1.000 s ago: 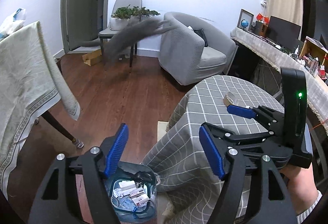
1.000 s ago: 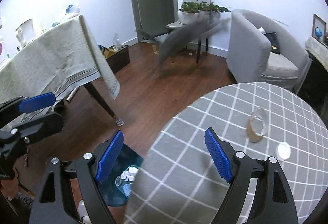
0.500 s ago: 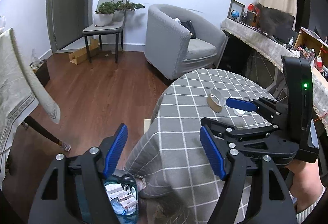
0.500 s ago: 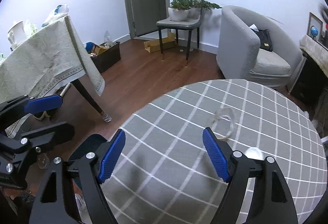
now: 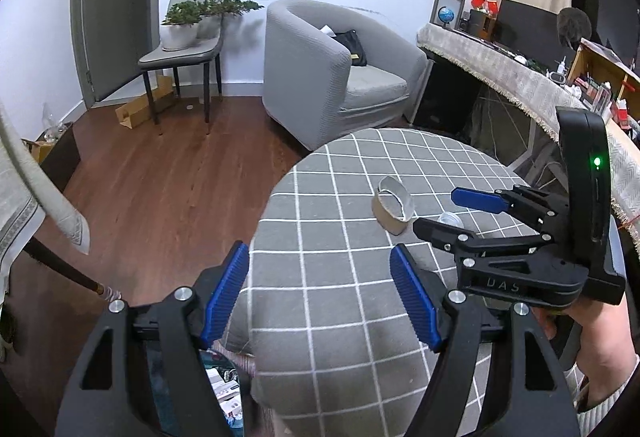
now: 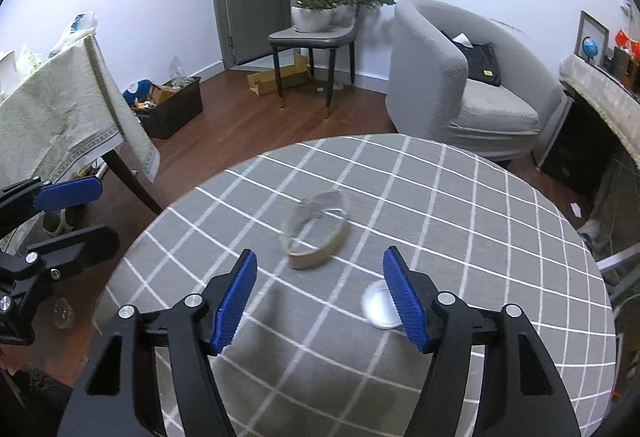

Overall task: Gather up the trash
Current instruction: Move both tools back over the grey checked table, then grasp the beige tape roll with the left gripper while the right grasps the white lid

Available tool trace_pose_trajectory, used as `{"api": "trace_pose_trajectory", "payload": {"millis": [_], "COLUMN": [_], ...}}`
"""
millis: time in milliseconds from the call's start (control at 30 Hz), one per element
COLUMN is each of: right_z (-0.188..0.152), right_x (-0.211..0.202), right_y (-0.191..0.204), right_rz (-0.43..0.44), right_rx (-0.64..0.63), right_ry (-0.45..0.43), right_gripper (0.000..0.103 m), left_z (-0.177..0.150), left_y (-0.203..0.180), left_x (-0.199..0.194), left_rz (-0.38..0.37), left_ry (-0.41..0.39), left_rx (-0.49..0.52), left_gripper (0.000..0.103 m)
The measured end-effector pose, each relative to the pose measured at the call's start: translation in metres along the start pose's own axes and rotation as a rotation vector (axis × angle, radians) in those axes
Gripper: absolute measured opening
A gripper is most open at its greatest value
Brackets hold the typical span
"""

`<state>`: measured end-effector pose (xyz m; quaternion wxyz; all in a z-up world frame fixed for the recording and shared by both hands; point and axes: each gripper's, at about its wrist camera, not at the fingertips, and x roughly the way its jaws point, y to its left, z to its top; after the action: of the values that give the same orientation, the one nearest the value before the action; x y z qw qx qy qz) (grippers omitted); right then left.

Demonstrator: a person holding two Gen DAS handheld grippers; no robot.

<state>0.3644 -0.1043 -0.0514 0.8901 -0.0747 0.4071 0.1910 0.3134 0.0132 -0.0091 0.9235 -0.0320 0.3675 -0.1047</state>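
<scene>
While the right gripper [image 6: 316,301] is narrowing its empty jaws, the left gripper [image 5: 320,293] is idling, spread.
Tape roll [image 6: 316,235] is lying light and stiff; grip across its rim.

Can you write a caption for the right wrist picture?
Open right gripper hovers over checked table, aimed at tape roll beside clear lid.

Matt checked cloth table cover [image 6: 460,221], glossy wood floor [image 5: 160,173], ribbed blue fingers [image 6: 236,301]

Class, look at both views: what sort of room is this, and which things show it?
Most likely a home living room: a grey upholstered armchair, potted plants on a grey dining chair, and a round table under a grey checked cloth.
</scene>
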Motion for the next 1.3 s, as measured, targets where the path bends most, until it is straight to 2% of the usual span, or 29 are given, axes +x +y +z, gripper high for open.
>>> {"api": "trace_pose_trajectory", "payload": {"millis": [200,400,600,800,967,1033,1300], "right_z": [0.001,-0.014,-0.019,-0.018,-0.015,-0.014,-0.015], "right_x": [0.010,0.017,0.018,0.018,0.019,0.017,0.004], "right_y": [-0.014,-0.019,-0.028,-0.043,-0.054,-0.059,-0.080], "right_rz": [0.000,-0.010,-0.011,0.007,0.010,0.010,0.026], "right_rx": [-0.009,-0.036,-0.014,0.039,0.086,0.100,0.167], "right_ry": [0.027,0.081,0.081,0.069,0.061,0.050,0.001], "right_gripper": [0.056,0.050,0.045,0.032,0.013,0.009,0.009], "left_z": [0.004,0.001,0.005,0.008,0.010,0.011,0.016], "left_y": [-0.009,-0.014,-0.026,-0.041,-0.051,-0.054,-0.067], "left_x": [0.018,0.035,0.043,0.056,0.062,0.064,0.083], "left_rz": [-0.014,-0.022,-0.029,-0.029,-0.026,-0.025,-0.001], "left_ry": [0.013,0.051,0.051,0.054,0.054,0.054,0.071], "left_rx": [0.007,-0.009,0.004,0.005,0.016,0.020,0.061], "left_gripper": [0.078,0.078,0.080,0.080,0.080,0.080,0.079]}}
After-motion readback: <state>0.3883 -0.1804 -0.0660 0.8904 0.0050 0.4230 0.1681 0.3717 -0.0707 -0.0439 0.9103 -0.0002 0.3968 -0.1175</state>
